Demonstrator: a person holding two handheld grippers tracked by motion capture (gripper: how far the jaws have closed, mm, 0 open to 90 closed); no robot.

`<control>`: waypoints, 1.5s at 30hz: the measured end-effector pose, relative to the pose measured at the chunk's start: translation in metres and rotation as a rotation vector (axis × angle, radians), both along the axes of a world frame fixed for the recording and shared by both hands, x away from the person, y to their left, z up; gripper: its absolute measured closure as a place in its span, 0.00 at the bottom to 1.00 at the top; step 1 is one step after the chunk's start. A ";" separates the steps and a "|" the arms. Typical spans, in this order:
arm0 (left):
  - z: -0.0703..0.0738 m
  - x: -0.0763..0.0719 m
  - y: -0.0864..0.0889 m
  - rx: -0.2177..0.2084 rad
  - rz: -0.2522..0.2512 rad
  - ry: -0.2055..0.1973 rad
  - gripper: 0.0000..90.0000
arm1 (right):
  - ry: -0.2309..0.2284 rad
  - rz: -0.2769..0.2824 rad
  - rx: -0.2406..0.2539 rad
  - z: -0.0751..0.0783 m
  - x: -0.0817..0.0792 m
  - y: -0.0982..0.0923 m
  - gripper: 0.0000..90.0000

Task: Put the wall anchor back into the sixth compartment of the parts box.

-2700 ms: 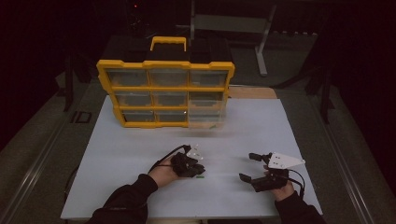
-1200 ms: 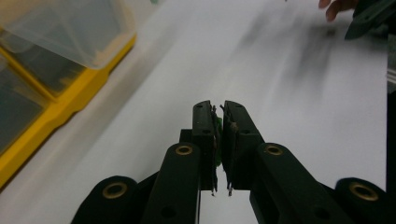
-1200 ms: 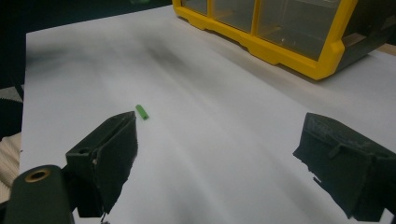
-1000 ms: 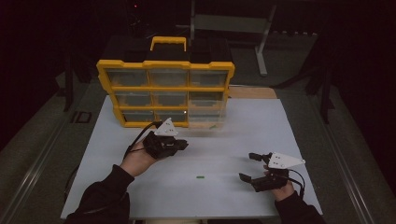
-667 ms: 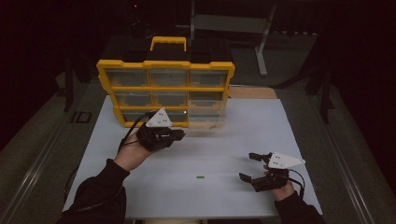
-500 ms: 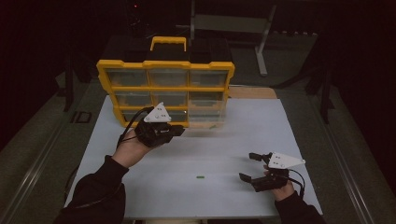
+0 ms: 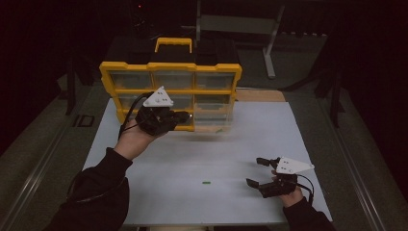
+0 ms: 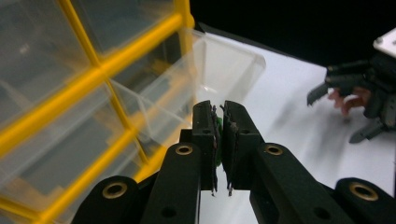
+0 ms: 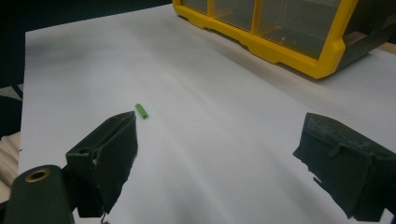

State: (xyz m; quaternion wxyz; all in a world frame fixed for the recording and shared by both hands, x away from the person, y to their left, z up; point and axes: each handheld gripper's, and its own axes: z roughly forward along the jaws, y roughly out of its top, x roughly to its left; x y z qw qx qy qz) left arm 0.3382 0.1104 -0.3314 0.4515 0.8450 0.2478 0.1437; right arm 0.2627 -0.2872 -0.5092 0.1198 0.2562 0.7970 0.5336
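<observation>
A yellow organizer (image 7: 171, 91) with clear drawers stands at the back of the white table. Its lower right drawer (image 7: 211, 118) is pulled out. My left gripper (image 7: 183, 115) hovers in front of the organizer's lower row, just left of that drawer (image 8: 224, 65). It is shut on a small green piece (image 8: 217, 128) pinched between the pads. A second small green piece (image 7: 206, 182) lies on the table near the front. My right gripper (image 7: 255, 172) rests open to its right, and the piece (image 9: 142, 111) lies just beyond the left jaw in the right gripper view.
The white table top (image 7: 240, 144) spreads between the organizer and the front edge. A brown board (image 7: 260, 95) lies behind the organizer's right side. Dark floor and metal stands surround the table.
My left gripper, jaws closed, has risen from the table's middle and travelled up and back to the organizer's front. The right gripper has stayed where it was.
</observation>
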 end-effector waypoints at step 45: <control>0.011 0.043 -0.084 -0.065 0.223 0.083 0.92 | 0.004 0.003 -0.001 0.000 0.000 -0.001 0.13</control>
